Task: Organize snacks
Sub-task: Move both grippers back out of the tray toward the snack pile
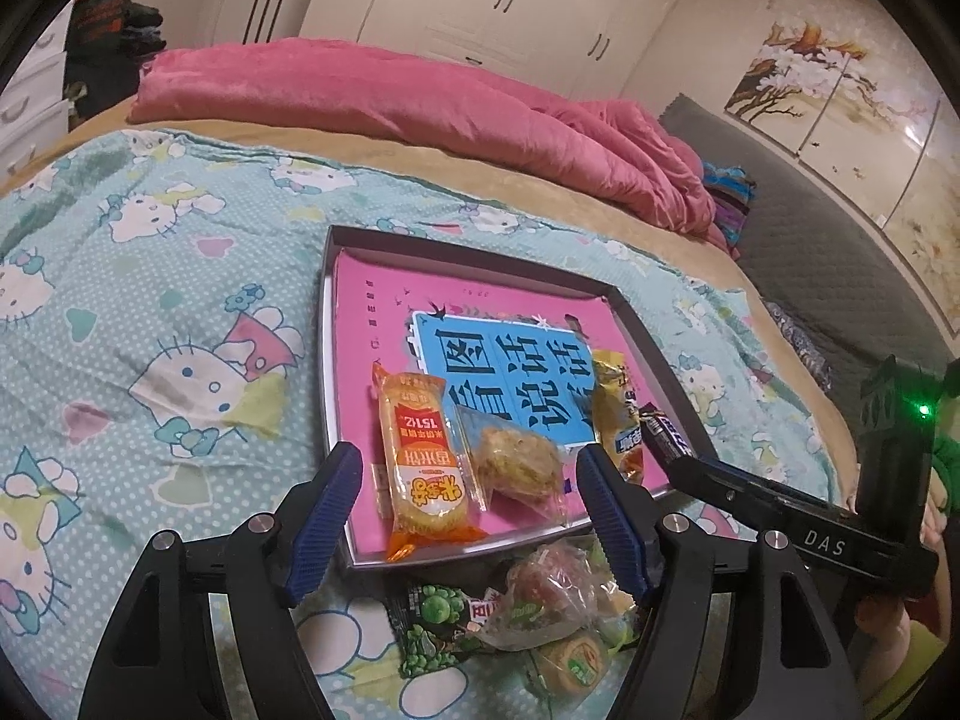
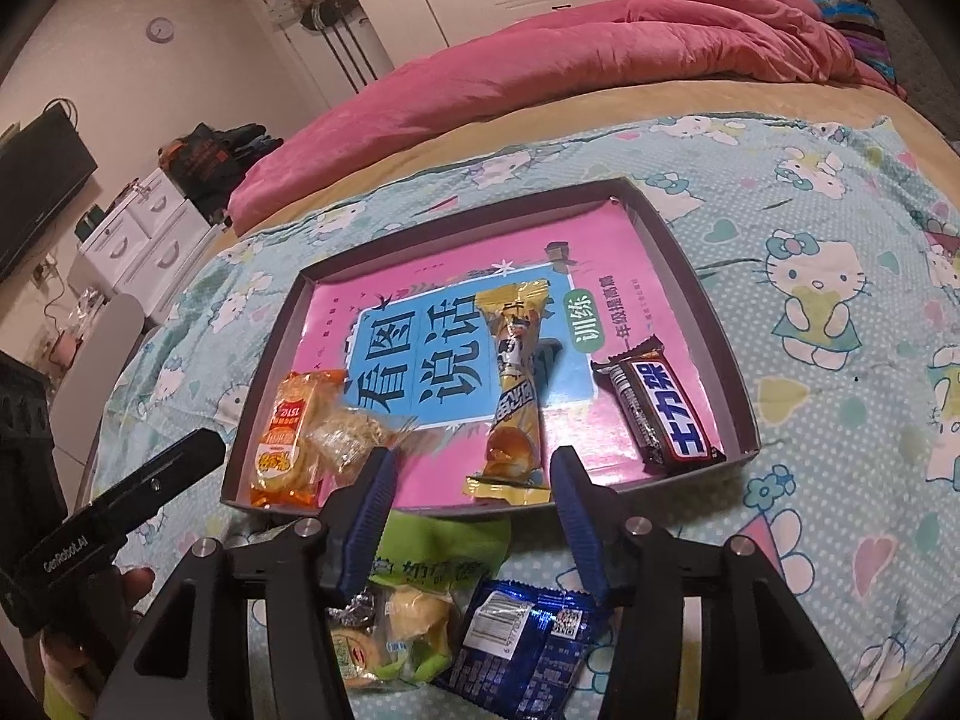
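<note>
Tray (image 2: 690, 276): shallow, dark-walled, rectangular; lies flat on the cartoon-cat bedsheet (image 2: 810, 240). Floor is lined with a pink sheet bearing a blue panel of large Chinese characters.
Orange rice-cracker pack (image 2: 287, 441): glossy orange wrapper with red label; lies in the tray's near-left corner, long axis toward the far wall.
Clear-wrapped pastry (image 2: 348, 435): pale crumbly cake in transparent film; touches the right side of the orange pack, near the tray's front wall.
Yellow bun stick pack (image 2: 516, 384): long yellow wrapper with a baked-bun picture at its near end; lies mid-tray, its near end at the front wall.
Chocolate bar (image 2: 657, 405): dark brown wrapper, white-on-blue lettering; lies along the tray's right wall, toward the near-right corner.
Loose snacks (image 2: 414, 630): green-wrapped and clear-wrapped items on the sheet, just outside the tray's front wall.
Blue foil pack (image 2: 528, 642): beside the loose snacks, label side up.
Left gripper (image 1: 471, 468): jaws spread wide, nothing between them; above the tray's front wall.
Right gripper (image 2: 471, 474): jaws spread wide, nothing between them; above the front wall.
</note>
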`<action>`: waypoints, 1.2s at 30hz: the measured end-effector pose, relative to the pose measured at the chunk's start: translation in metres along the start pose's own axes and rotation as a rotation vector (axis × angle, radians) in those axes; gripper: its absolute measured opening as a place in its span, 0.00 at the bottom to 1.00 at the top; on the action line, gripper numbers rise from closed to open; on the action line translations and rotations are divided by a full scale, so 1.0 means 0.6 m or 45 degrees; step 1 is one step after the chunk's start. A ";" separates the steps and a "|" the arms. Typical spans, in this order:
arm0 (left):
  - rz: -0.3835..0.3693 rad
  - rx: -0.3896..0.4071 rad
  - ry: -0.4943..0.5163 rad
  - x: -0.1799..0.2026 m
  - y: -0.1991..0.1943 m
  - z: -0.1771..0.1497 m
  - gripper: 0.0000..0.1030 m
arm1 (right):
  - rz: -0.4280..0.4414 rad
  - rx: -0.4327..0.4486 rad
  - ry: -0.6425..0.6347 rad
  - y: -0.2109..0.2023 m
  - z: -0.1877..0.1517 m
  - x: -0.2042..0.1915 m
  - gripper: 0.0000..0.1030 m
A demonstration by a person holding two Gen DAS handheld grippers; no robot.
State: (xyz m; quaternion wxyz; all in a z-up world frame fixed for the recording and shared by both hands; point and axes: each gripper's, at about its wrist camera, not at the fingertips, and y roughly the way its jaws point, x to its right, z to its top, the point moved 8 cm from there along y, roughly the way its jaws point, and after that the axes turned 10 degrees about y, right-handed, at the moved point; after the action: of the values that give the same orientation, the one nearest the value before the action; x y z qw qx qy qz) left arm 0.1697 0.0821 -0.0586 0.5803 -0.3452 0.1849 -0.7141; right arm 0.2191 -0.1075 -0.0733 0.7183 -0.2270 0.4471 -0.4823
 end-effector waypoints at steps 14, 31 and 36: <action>-0.002 0.016 -0.015 0.002 -0.021 0.001 0.73 | 0.033 -0.003 -0.037 -0.019 -0.010 -0.011 0.52; -0.007 0.023 -0.056 0.005 -0.043 -0.009 0.73 | 0.085 -0.009 -0.088 -0.045 -0.020 -0.024 0.52; 0.003 0.028 -0.074 -0.001 -0.050 -0.013 0.73 | 0.091 0.003 -0.089 -0.055 -0.018 -0.023 0.52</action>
State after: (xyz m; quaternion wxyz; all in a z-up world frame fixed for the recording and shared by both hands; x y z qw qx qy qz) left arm 0.1434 0.0893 -0.0440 0.5900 -0.3591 0.1603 -0.7052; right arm 0.1916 -0.1084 -0.0478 0.7505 -0.2270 0.4289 -0.4485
